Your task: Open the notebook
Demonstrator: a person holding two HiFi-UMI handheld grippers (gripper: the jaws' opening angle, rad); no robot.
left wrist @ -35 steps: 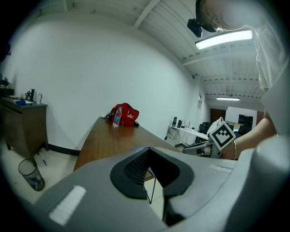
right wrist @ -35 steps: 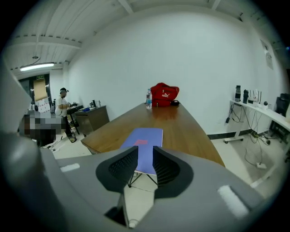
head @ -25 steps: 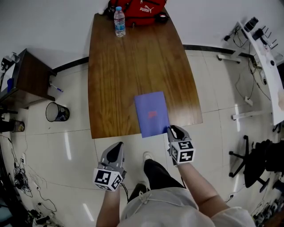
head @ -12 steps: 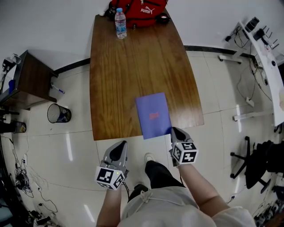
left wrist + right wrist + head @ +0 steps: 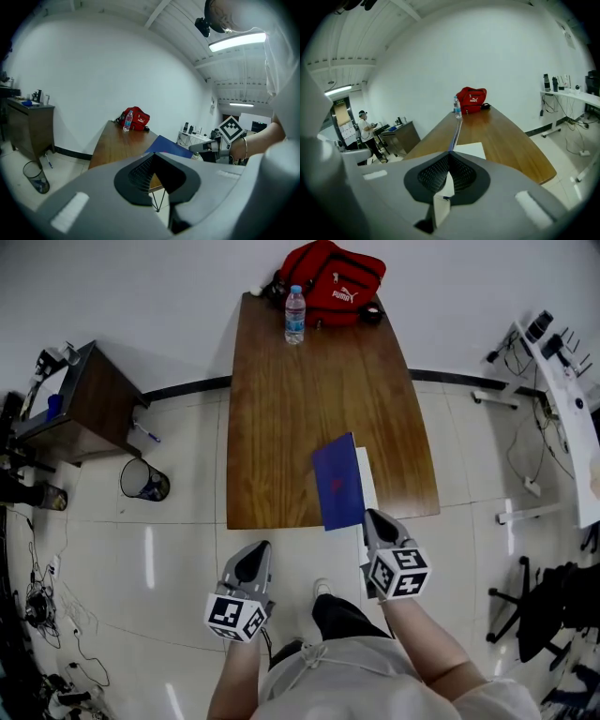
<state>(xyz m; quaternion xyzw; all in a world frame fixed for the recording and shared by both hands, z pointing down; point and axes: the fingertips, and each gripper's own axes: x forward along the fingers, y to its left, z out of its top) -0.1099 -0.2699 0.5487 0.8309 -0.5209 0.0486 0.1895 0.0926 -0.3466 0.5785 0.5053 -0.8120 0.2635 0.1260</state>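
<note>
Head view shows the notebook (image 5: 338, 489) at the near right edge of the desk (image 5: 281, 409). Its blue cover (image 5: 336, 474) stands up, and a white page (image 5: 367, 486) shows beside it. The right tool (image 5: 371, 516) pinches the near edge of the cover, so I think that grip is what holds it up. The left tool (image 5: 255, 555) hangs over the floor, away from the desk, with its jaws together on nothing. It seems to wait, since one tool is enough for this.

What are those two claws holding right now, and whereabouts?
The right gripper pinches the blue notebook cover at its near corner; the left gripper holds nothing.
</note>
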